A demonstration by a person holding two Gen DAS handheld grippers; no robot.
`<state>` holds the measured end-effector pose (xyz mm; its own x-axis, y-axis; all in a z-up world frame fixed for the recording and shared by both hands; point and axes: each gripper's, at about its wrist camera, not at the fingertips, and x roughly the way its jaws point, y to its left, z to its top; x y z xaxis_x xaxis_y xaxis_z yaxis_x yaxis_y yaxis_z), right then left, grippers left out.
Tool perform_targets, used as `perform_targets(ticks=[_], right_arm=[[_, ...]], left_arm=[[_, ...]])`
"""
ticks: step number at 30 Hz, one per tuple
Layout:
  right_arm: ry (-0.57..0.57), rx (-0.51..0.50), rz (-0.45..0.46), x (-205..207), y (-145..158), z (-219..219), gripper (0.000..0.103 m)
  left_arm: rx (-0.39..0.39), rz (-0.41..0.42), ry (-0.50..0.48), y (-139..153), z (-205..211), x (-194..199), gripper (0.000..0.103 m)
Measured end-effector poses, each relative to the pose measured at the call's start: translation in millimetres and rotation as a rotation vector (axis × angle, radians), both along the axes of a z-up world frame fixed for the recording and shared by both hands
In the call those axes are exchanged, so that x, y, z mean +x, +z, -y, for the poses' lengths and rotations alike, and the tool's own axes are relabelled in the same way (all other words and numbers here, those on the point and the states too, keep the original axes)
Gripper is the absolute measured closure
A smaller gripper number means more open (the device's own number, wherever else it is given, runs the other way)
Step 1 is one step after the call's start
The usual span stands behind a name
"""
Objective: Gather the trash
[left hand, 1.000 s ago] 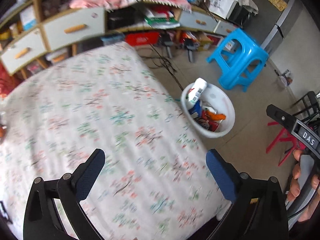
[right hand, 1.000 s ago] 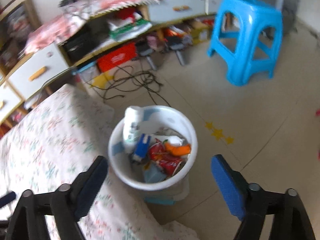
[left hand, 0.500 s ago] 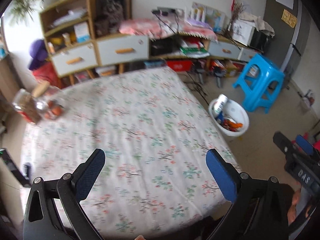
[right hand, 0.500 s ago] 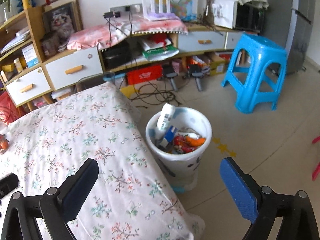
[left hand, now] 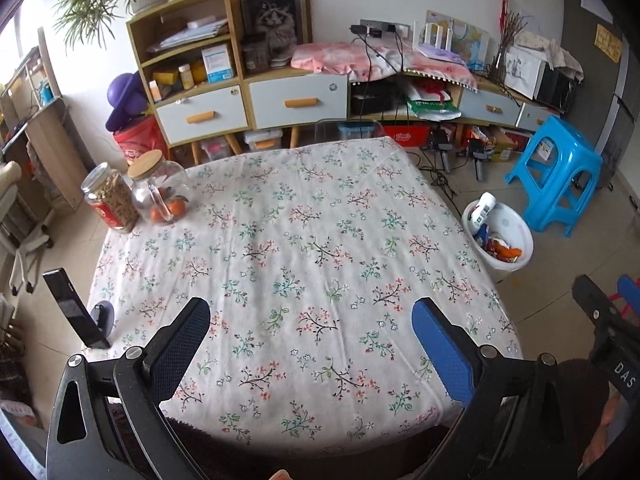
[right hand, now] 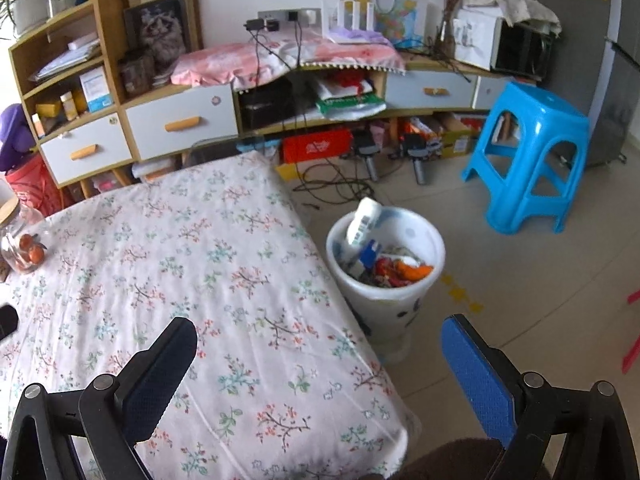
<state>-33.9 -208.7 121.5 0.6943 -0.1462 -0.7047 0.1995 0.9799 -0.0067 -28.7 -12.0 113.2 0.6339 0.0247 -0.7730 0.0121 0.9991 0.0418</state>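
Note:
A white waste bin (right hand: pixel 404 300) stands on the floor beside the table's right edge, also in the left wrist view (left hand: pixel 516 228). It holds a white bottle (right hand: pixel 363 222), red and orange wrappers (right hand: pixel 400 268) and other trash. My left gripper (left hand: pixel 310 344) is open and empty above the near part of the floral tablecloth (left hand: pixel 288 240). My right gripper (right hand: pixel 316 364) is open and empty above the table's near right corner. No loose trash shows on the cloth.
Two glass jars (left hand: pixel 136 196) stand at the table's far left, a black phone stand (left hand: pixel 76 312) at its left edge. A blue stool (right hand: pixel 528 152) stands beyond the bin. Cabinets with drawers (left hand: pixel 288 100) and cables on the floor (right hand: pixel 336 188) lie behind.
Both grippers have pulled back and up from the bin and the table's right edge, so the whole table and room now show. Both stay open and empty.

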Motion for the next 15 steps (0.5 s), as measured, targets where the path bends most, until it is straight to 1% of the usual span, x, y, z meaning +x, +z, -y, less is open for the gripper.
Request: perform_targets(ticks=[4, 10, 15], right_arm=[[0.012, -0.010, 0.008, 0.4, 1.9, -2.2, 0.003], [0.030, 0.004, 0.026, 1.1, 4.7, -2.2, 0.003], [0.053, 0.011, 0.035, 1.9, 6.2, -5.1, 0.003]], left_arm=[[0.003, 0.026, 0.001, 5.7, 2.7, -4.9, 0.001], [0.031, 0.087, -0.014, 11.7, 12.3, -17.2, 0.001], [0.010, 0.076, -0.010, 9.3, 13.7, -17.2, 0.001]])
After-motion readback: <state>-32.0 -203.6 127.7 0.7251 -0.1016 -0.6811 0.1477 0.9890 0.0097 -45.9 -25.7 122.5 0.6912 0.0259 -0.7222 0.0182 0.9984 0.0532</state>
